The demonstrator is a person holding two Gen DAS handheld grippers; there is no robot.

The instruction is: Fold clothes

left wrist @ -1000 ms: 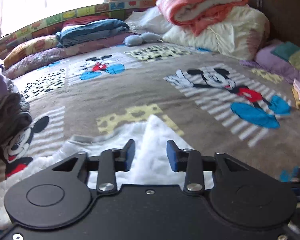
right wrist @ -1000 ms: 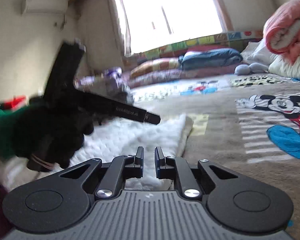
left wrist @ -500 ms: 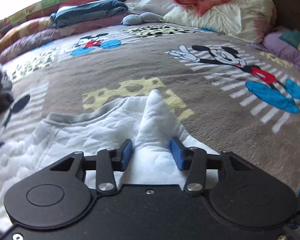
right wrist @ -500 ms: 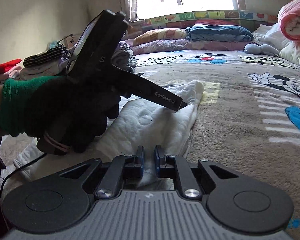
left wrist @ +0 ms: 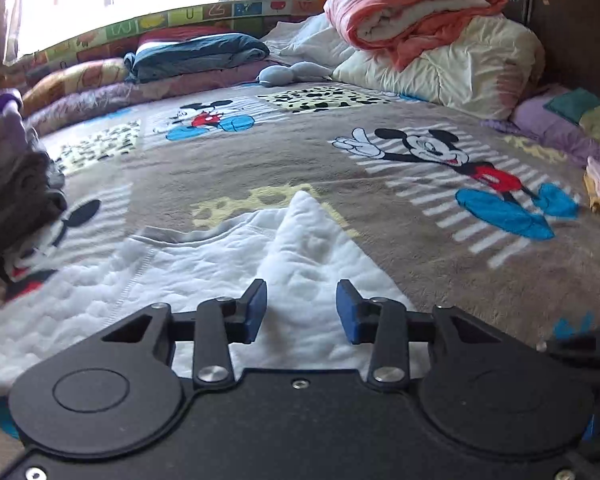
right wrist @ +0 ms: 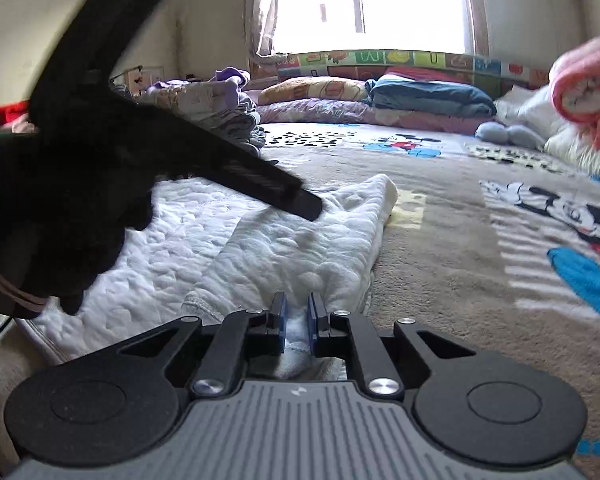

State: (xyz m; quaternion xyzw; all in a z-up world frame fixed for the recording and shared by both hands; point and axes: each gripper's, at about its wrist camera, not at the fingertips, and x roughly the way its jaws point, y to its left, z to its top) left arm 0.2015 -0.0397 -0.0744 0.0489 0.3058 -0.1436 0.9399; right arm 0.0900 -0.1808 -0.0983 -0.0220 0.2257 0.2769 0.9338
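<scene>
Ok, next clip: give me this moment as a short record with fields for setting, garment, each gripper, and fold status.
setting: bed with a cartoon-mouse blanket
garment: white quilted top, lying on the blanket, one sleeve folded in over the body
left gripper: open, jaws apart above the folded sleeve, nothing held
right gripper: shut on a white fabric edge of the garment
other items: folded orange quilt on pillows; pile of clothes at the far left
fold status: partly folded, not finished
</scene>
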